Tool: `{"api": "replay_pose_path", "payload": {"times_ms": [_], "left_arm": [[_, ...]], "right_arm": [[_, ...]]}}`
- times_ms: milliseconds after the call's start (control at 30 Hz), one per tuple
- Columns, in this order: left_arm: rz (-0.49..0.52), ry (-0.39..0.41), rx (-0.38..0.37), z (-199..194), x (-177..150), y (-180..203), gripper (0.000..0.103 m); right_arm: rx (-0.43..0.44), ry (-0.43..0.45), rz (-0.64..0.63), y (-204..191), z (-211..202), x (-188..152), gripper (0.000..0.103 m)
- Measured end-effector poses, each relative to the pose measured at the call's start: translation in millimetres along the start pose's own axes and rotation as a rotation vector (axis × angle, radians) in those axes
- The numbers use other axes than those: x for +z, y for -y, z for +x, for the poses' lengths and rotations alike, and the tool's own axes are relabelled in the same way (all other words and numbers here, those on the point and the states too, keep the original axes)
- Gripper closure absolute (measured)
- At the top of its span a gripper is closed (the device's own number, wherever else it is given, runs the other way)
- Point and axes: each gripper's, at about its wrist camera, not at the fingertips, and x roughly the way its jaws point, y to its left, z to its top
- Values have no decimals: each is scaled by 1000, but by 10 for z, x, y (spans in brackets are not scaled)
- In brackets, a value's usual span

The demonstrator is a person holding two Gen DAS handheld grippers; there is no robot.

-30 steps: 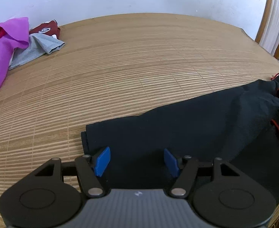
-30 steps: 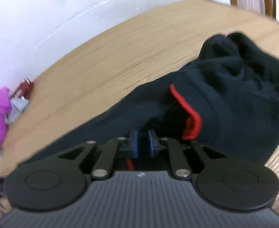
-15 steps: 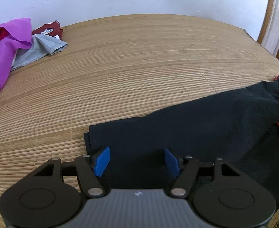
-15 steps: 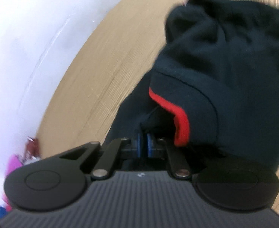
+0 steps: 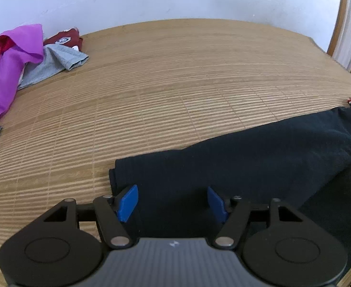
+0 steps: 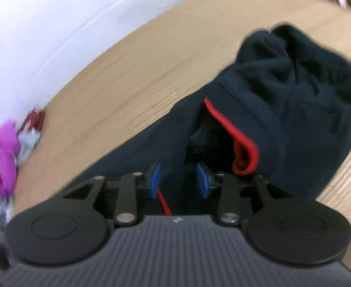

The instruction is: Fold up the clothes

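Note:
A black garment with red trim (image 5: 259,157) lies along the near right part of the bamboo-slat table (image 5: 175,83). My left gripper (image 5: 172,202) is open and hovers over the garment's left end, with nothing between its blue pads. In the right wrist view the same garment (image 6: 295,100) is bunched at the table's right edge, with a red-trimmed opening (image 6: 237,141) just ahead. My right gripper (image 6: 179,179) is open over the black cloth, and a thin red cord (image 6: 163,203) lies under it. The right view is blurred.
A pile of clothes sits at the far left by the wall: a purple garment (image 5: 10,69), a grey one (image 5: 56,64) and a dark red one (image 5: 64,39). The pile also shows in the right wrist view (image 6: 5,157). A wooden frame (image 5: 345,24) stands at the right.
My right gripper was shut on the black cloth and has now opened and let it go. The garment has settled flatter on the table. My left gripper has barely moved.

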Motion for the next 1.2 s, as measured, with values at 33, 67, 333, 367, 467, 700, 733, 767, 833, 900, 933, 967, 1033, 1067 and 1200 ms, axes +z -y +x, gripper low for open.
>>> {"api": "replay_pose_path", "payload": {"times_ms": [33, 67, 333, 367, 467, 700, 733, 767, 833, 900, 933, 967, 1033, 1067, 1200], "left_arm": [[0, 7, -3, -55, 2, 23, 36], [0, 15, -7, -112, 3, 48, 36], [24, 99, -268, -596, 299, 980, 34], [36, 102, -295, -613, 352, 1163, 34], [66, 112, -367, -601, 506, 1810, 33], [5, 43, -386, -180, 789, 2898, 33], [-23, 18, -376, -98, 815, 2960, 33], [-41, 11, -381, -68, 824, 2976, 34], [-78, -4, -392, -8, 841, 3007, 35], [-116, -19, -403, 53, 858, 3038, 38], [-134, -26, -409, 83, 866, 3054, 57], [-153, -34, -414, 114, 875, 3069, 67], [-188, -48, -425, 171, 892, 3101, 87], [-166, -28, -442, 106, 898, 3146, 87], [3, -46, -548, -166, 804, 3446, 87]], "right_arm": [[0, 4, -48, -27, -86, -20, 66], [1, 13, -112, -107, -176, -26, 66], [-1, 151, -241, 299, -421, 402, 60], [14, 153, -241, 417, -345, 523, 60], [37, 147, -261, 711, -170, 821, 60], [168, 54, -236, 1565, 88, 1296, 60], [184, 36, -241, 1642, 110, 1338, 60], [197, 19, -247, 1707, 136, 1369, 60], [215, -9, -250, 1803, 198, 1400, 60], [237, -40, -236, 1880, 276, 1416, 60], [248, -56, -227, 1917, 316, 1422, 60], [255, -68, -219, 1956, 351, 1426, 60], [265, -86, -214, 2002, 388, 1424, 60], [270, -92, -217, 2027, 396, 1426, 60], [273, -97, -248, 2118, 385, 1457, 60]]}}
